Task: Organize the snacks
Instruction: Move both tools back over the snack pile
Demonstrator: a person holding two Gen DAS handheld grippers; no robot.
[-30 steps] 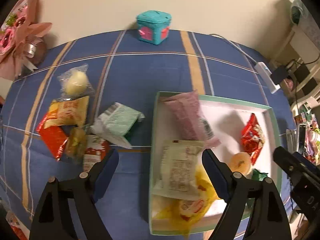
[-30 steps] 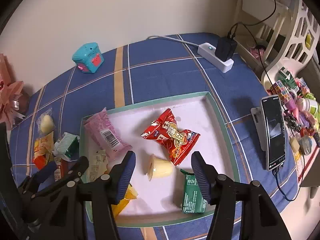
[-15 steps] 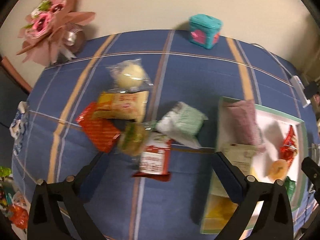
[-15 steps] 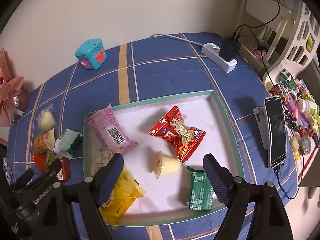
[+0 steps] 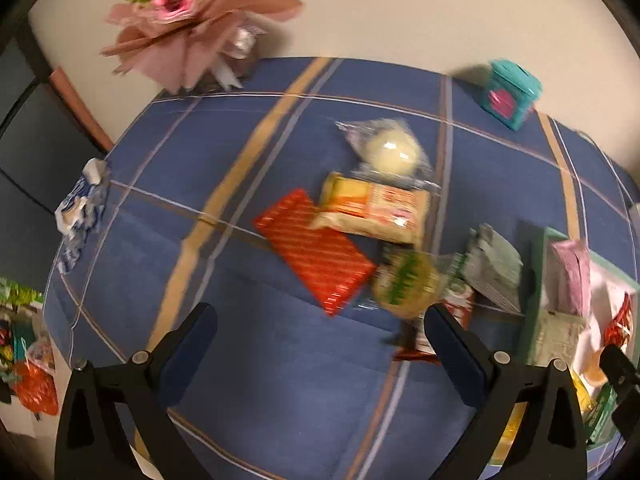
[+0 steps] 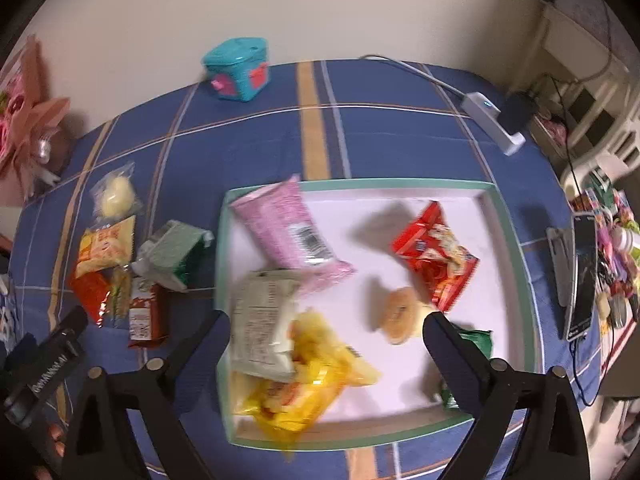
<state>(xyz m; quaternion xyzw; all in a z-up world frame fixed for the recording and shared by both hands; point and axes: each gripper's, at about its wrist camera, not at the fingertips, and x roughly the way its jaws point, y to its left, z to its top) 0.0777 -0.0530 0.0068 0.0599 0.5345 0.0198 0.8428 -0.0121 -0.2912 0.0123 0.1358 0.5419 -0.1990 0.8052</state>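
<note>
tray (image 6: 514, 264): 1 | snacks in tray (image 6: 434, 254): 6 | snacks outside (image 6: 176, 250): perhaps 6

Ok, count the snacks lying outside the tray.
6, clustered beside the tray: clear-wrapped bun, yellow pack, red pack, round green-labelled snack, green-white pack, small red-brown pack. More may hide beneath them.

A matt blue plaid cloth (image 5: 280, 380) covers the worktop. The red striped foil snack packet (image 5: 316, 250) looks glossy, the clear plastic wrapper around a pale round bun (image 5: 390, 150) shiny. The green-rimmed white cardboard tray (image 6: 512, 248) is smooth and matt.
</note>
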